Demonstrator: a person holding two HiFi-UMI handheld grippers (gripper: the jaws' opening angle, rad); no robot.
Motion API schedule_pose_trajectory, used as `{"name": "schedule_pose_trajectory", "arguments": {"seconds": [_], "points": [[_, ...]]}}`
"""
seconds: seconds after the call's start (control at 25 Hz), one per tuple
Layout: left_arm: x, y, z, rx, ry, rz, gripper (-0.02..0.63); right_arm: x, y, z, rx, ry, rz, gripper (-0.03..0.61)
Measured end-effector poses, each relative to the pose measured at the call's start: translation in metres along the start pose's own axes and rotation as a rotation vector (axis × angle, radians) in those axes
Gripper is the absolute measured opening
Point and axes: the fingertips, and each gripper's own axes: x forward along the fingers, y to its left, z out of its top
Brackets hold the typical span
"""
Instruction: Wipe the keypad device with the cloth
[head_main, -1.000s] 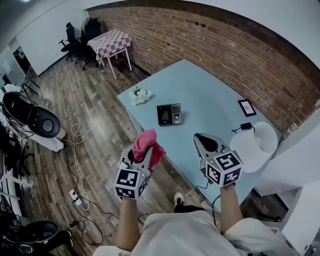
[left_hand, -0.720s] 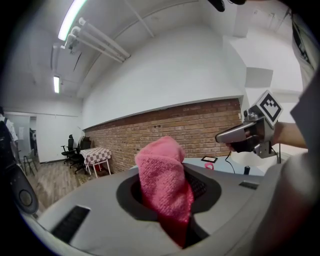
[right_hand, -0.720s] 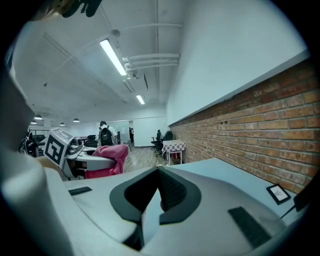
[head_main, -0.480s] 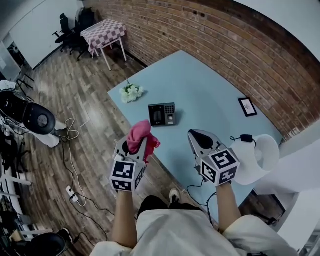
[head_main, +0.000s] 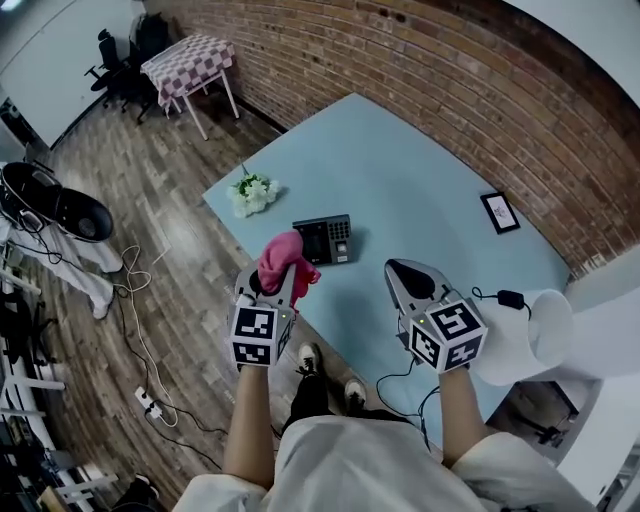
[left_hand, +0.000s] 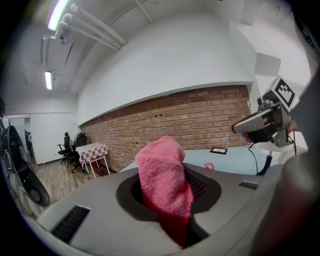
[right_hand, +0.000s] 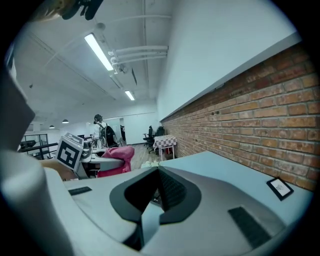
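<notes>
Cloth (head_main: 283, 260) in left gripper (head_main: 276, 290), keypad device (head_main: 324, 240) nearby

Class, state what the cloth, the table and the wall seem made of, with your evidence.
Cloth: soft pink microfibre or terry, likely; nubby looped weave shows.
Table: smooth matte pale-blue top, perhaps laminate or paint.
Wall: rough red brick, mortar lines visible.

We have bare tabletop open from the keypad device (head_main: 323, 239) across the table (head_main: 430, 180) to the brick wall (head_main: 470, 90). Near the device's left, a bunch of white flowers (head_main: 250, 193) crowds the table corner. A small picture frame (head_main: 497, 212) and a black plug (head_main: 508, 298) with its cable lie well apart to the right. The gap between the device and our left gripper (head_main: 280, 290), which clamps the pink cloth (head_main: 283, 258), is open.
</notes>
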Motion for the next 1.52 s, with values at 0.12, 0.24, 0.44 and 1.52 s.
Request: {"name": "schedule_pose_trajectory", "arguments": {"seconds": [0.12,0.24,0.44,1.52], "points": [[0.027,0.013,-0.011,-0.001,0.017,-0.025,0.129,0.018,-0.005,0.001,0.004,0.011,-0.025,0.021],[0.056,0.019,-0.02,0.01,0.039,-0.063,0.129,0.035,-0.008,0.0,0.011,0.024,-0.029,0.02],[0.098,0.023,-0.047,0.02,0.097,-0.116,0.129,0.059,-0.009,-0.004,0.031,0.054,-0.037,0.02],[0.164,0.024,-0.162,0.076,0.352,-0.194,0.13,0.116,-0.026,-0.027,0.111,0.145,-0.063,0.021]]}}
